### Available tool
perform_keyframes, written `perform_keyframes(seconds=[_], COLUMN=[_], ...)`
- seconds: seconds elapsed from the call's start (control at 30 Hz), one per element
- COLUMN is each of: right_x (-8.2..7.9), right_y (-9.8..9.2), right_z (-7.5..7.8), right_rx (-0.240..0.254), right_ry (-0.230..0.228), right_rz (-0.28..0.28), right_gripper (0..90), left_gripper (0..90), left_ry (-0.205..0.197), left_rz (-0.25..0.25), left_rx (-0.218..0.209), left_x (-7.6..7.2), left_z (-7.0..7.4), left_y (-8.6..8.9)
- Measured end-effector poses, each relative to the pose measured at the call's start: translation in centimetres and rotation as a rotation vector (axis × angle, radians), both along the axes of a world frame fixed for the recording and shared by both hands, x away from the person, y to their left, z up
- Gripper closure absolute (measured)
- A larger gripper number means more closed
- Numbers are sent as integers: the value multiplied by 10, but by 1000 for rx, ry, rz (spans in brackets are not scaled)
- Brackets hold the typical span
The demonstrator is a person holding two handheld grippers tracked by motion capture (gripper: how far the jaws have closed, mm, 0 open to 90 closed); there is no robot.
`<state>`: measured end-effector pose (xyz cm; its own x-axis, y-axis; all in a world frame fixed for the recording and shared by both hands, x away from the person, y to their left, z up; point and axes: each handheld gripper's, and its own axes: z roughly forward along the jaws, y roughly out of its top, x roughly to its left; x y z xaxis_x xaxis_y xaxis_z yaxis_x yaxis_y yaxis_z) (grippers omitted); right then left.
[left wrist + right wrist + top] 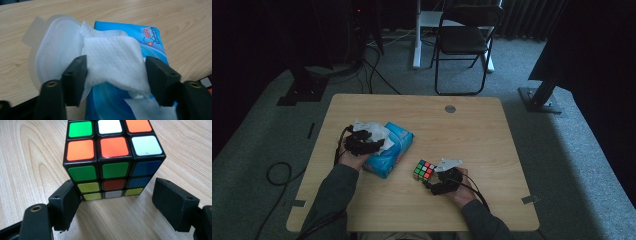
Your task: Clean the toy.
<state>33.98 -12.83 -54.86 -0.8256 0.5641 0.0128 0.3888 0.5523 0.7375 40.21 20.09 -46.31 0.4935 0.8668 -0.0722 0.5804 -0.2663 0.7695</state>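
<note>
High view first: a blue pack of wet wipes [389, 150] lies on the wooden table [472, 130], and everything else is placed against it. The pack is a soft, glossy pouch in light and deeper blue, with small white and red print near one end. Its clear plastic flip lid [53, 47] stands swung open, away from the pack's top face, and looks milky and rounded. A white wipe [113, 65] rises out of the opening; it is thin, with a fine dimpled weave, folded over on itself and crumpled at its lower edge.

The left gripper [362, 142] sits over the left end of the pack, held by the person's left hand [352, 159]. In the left gripper view its two black jaws stand on either side of the wipe. The left jaw touches the wipe's edge, while the right jaw stands just clear of it, so the jaws are parted around the wipe and not yet pinching it.

To the right of the pack, near it but apart, stands a Rubik's cube [424, 170] (scrambled, with orange, green, white, blue, yellow and red stickers on a black frame). The right gripper [432, 180] is just beyond the cube from the pack. In the right gripper view its jaws are spread wide. The left jaw is at the cube's lower corner (whether it touches cannot be told), and the right jaw is well clear.
</note>
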Motion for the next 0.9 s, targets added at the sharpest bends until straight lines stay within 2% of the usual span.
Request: perform_keyframes(seconds=[0.13,0.27,0.47,0.7,0.9], right_x=[0,0,0,0,0], right_y=[0,0,0,0,0], right_z=[0,0,0,0,0], right_rx=[0,-1,-2,-1,-2], right_ry=[0,-1,-2,-1,-1], right_rz=[0,0,0,0,0], right_gripper=[223,223,223,223,223], left_gripper=[504,628,810,853,857], left_ry=[-13,-8,-10,-19,-54], left_rz=[-25,-64,-86,-97,-110], left_rx=[3,0,3,2,5], left_x=[-2,-3,-5,-7,-12], left_z=[2,3,4,9,18], left_y=[-2,-6,-9,-10,-12])
